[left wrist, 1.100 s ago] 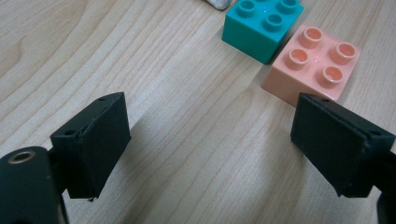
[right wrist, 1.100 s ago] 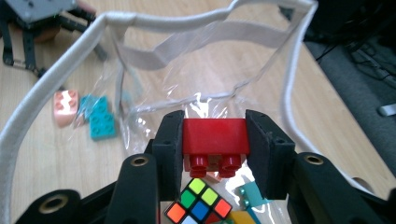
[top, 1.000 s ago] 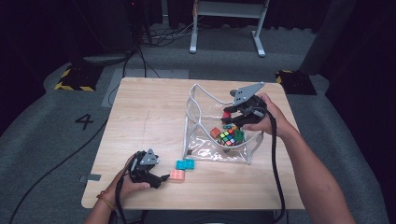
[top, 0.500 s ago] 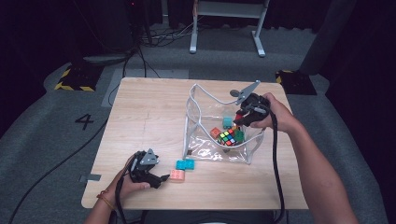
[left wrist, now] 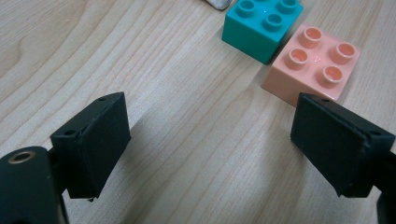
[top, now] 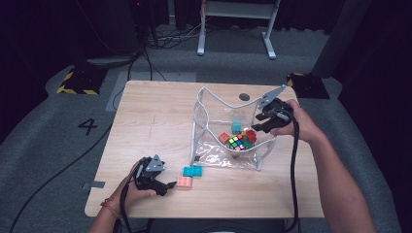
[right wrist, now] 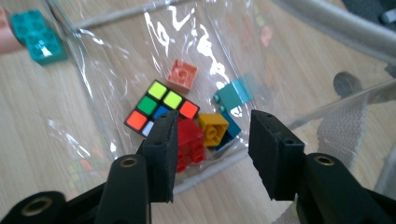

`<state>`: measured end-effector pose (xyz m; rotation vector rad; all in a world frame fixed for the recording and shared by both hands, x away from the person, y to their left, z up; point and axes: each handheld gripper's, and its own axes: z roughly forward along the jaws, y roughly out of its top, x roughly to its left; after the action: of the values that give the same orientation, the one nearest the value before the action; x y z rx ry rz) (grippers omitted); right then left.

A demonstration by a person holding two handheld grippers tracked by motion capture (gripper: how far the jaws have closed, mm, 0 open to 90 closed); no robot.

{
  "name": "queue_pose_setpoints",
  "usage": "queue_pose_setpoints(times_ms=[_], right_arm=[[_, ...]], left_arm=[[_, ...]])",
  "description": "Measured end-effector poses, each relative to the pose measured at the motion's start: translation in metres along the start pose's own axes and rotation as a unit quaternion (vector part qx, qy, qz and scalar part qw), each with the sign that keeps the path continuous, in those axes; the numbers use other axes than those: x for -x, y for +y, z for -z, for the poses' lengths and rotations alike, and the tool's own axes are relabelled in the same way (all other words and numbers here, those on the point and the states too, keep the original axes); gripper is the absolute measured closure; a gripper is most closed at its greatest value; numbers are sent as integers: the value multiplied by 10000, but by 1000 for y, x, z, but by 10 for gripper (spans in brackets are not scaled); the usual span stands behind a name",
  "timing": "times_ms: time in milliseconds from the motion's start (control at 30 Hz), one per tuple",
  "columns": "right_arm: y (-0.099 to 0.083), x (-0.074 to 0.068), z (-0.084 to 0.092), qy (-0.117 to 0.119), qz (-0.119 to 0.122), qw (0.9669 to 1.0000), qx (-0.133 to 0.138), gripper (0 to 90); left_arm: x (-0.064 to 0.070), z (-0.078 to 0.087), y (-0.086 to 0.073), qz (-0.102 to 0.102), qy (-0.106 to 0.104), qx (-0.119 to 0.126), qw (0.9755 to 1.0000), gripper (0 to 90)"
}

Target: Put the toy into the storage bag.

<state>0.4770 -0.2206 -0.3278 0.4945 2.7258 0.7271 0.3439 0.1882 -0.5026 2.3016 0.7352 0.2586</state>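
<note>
The right gripper [top: 262, 122] is held at the right rim of the clear plastic pouch with grey webbing trim [top: 209, 127]; its jaws have just been opening and nothing is gripped between them. Just beyond its tips, inside the pouch, a multicoloured puzzle cube [right wrist: 161, 108], a red block [right wrist: 190, 143] and a yellow block [right wrist: 213, 128] are seen (huddled together). The left gripper [left wrist: 210, 144] is rested on the wooden table [top: 155, 126], jaws wide apart and empty. A peach studded block [left wrist: 312, 61] lies touching its right pad, a teal studded block [left wrist: 261, 21] just beyond.
</note>
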Motion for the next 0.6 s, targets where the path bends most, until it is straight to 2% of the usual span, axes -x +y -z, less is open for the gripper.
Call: queue_pose_setpoints(times_ms=[33, 67, 100, 133, 167, 267, 333, 367, 400, 433, 467, 600], right_arm=[[-1, -1, 4, -40, -10, 9999, 134, 500], [-1, -1, 4, -40, -10, 9999, 134, 500], [-4, -3, 10, -98, -122, 9992, 375, 475], [-5, -5, 13, -106, -215, 9987, 449, 463], [-8, -6, 17, -74, -234, 9973, 685, 438], [-15, -9, 28, -121, -427, 9927, 1122, 397], [-20, -11, 35, -244, -500, 9900, 1294, 359], [-23, -14, 39, -286, -615, 9879, 1391, 335], [-23, -14, 39, -286, -615, 9879, 1391, 335], [-29, -17, 46, -467, -656, 9845, 1561, 313], [-33, -19, 50, -523, -741, 9812, 1703, 304], [-51, -25, 65, -498, -977, 9685, 2234, 306]], left_arm=[[0, 0, 0, 0, 0, 0, 10000, 119], [0, 0, 0, 0, -1, -1, 10000, 119], [0, 0, 0, 0, 0, -1, 10000, 119], [0, 0, 0, 4, -7, -2, 10000, 119], [0, 0, 0, 6, -9, -2, 10000, 119], [0, 0, 0, 1, 0, -1, 10000, 119], [0, 0, 0, 0, 0, -1, 10000, 119], [0, 0, 0, 0, 0, -1, 10000, 120], [0, 0, 0, 0, 0, -1, 10000, 119], [0, 0, 0, 1, -1, -1, 10000, 119], [0, 0, 0, 6, -5, -2, 10000, 119], [0, 0, 0, -4, 11, -1, 10000, 120]])
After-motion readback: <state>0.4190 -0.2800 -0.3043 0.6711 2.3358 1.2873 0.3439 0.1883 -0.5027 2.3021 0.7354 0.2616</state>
